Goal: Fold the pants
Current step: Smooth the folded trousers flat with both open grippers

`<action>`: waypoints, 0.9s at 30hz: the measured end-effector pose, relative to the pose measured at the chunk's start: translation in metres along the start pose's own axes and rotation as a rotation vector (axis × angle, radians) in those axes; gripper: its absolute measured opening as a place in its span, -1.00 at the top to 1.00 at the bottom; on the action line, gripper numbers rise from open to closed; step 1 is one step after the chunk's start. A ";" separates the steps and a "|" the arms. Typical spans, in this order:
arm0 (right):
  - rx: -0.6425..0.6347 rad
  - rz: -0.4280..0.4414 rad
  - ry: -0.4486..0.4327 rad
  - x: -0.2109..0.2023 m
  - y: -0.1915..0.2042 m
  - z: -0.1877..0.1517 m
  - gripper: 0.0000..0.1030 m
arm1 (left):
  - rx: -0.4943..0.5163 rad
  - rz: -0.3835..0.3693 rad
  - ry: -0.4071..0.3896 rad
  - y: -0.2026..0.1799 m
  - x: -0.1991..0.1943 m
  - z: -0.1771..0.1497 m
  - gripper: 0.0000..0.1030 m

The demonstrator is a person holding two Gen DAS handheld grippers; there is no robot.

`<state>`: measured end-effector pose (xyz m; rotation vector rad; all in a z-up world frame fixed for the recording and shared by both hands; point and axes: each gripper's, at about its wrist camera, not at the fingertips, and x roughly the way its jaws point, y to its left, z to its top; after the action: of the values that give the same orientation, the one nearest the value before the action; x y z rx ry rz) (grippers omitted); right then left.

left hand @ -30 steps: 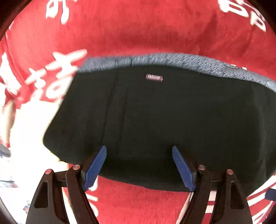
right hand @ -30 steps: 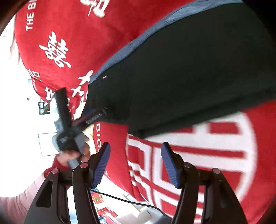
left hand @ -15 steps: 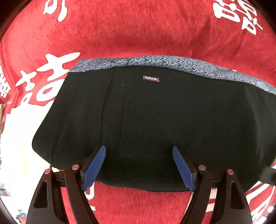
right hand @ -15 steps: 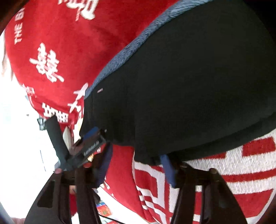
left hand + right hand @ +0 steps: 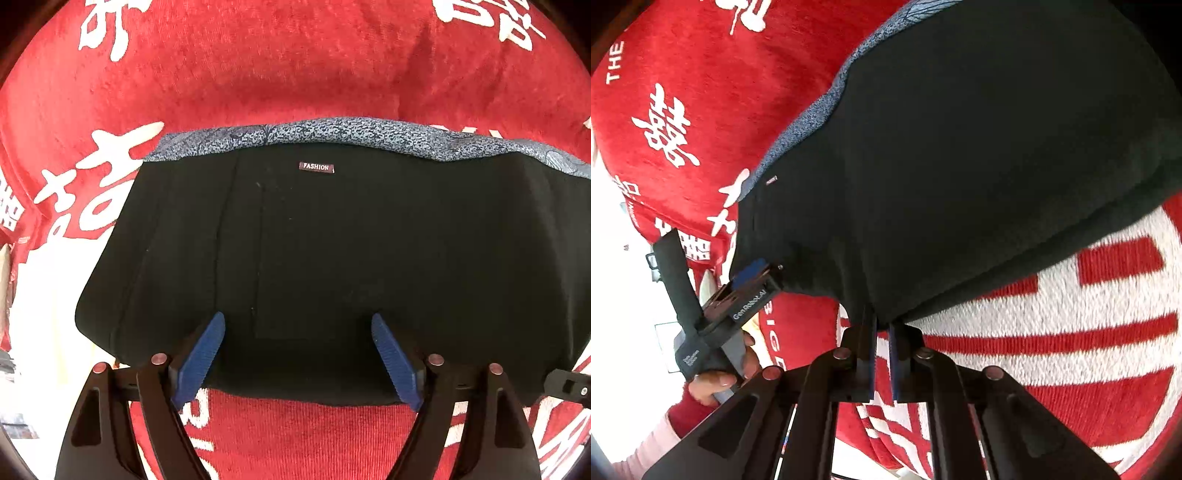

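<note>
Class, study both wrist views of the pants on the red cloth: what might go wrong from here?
1. The right gripper, whose jaws have just been closing, pinches only the pants' near edge; it may slip or catch one layer.
2. The left gripper is open over that edge, so a lift now would skew the fold.
3. Dragging could bunch the red cloth.

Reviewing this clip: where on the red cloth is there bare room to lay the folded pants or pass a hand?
Free: the red cloth beyond the grey waistband, and the white-patterned patch right of the right claw. Crowded: the near hem of the pants, where the open left claw straddles it and the right claw pinches it.
</note>
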<state>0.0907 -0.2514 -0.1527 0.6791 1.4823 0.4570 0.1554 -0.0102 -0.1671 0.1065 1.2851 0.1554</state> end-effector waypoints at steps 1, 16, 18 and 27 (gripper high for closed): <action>0.008 0.004 0.012 -0.001 -0.001 0.000 0.85 | 0.000 0.007 0.007 -0.001 -0.001 0.001 -0.61; -0.318 -0.413 -0.119 -0.091 -0.006 0.060 0.64 | 0.123 -0.191 -0.015 -0.117 -0.036 0.019 -0.61; -0.324 -0.473 -0.073 -0.081 -0.023 0.063 0.66 | 0.124 -0.192 0.026 -0.127 -0.025 0.007 -0.61; -0.358 -0.462 -0.143 -0.087 -0.030 0.044 0.66 | 0.057 -0.203 0.004 -0.117 -0.027 -0.003 -0.61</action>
<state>0.1255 -0.3372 -0.1097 0.0761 1.3245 0.2953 0.1520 -0.1304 -0.1620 0.0240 1.2962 -0.0550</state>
